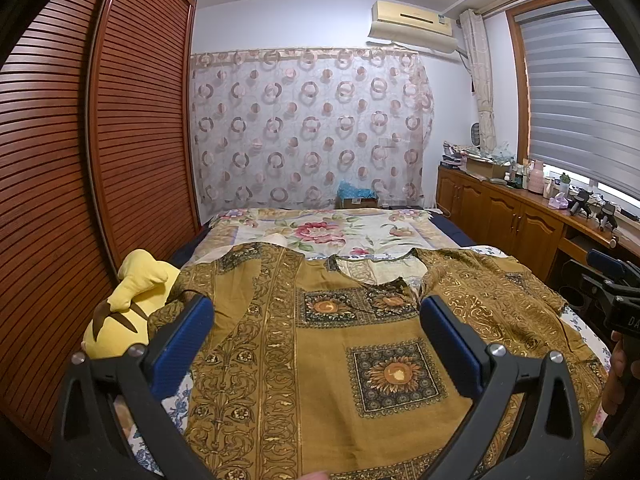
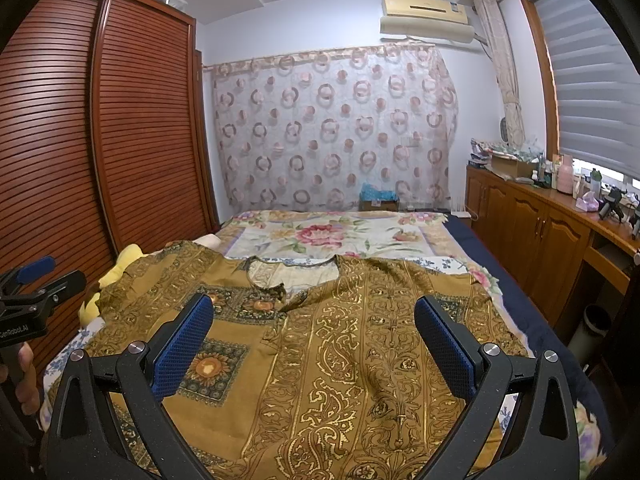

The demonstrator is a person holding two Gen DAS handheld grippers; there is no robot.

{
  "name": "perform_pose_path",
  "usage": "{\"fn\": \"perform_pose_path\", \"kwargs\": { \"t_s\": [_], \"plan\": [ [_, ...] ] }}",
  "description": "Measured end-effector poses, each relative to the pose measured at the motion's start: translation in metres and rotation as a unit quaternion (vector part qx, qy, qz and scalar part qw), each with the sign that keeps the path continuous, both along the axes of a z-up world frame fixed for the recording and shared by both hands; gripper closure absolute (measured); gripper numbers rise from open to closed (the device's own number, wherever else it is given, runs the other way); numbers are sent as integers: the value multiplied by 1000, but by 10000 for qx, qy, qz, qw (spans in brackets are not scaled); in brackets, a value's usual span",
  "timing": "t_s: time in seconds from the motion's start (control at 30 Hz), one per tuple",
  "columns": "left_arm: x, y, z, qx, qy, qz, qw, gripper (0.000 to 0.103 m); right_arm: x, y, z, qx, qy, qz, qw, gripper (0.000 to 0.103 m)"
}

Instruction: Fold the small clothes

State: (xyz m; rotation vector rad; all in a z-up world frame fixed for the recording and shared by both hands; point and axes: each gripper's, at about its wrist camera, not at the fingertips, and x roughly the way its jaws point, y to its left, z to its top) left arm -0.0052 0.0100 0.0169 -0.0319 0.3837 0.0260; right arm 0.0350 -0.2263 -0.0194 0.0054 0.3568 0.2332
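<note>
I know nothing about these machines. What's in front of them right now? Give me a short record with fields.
Setting: bedroom, floral bedspread on the bed
Garment: mustard-brown patterned top with gold scrollwork, spread flat, neckline toward the far end
Left claw: open, above the garment, holding nothing
Right claw: open, above the garment, holding nothing
Beside garment: yellow plush toy at its left edge, partly under the cloth
Folding: not yet begun
Background: brown slatted wardrobe, circle-print curtain
</note>
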Motion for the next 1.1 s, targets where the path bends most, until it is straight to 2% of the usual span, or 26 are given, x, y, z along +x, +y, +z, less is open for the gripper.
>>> {"fn": "perform_pose_path", "kwargs": {
  "t_s": [0.17, 0.37, 0.7, 1.1],
  "plan": [
    [1, -1, 2, -25, 29, -62, 10000, 0, 0, 1, 0, -17, 12, 24, 10000, 1],
    [8, 9, -5, 54, 198, -35, 9998, 0, -2, 24, 3, -70, 29, 254, 9996, 1],
    [23, 47, -28, -21, 463, 52, 9989, 0, 10, 39, -9, -181, 193, 660, 9975, 1],
    [41, 94, -58, -105, 791, -149, 9967, 0, 43, 73, -27, -445, 516, 1227, 9901, 1]
  ]
}}
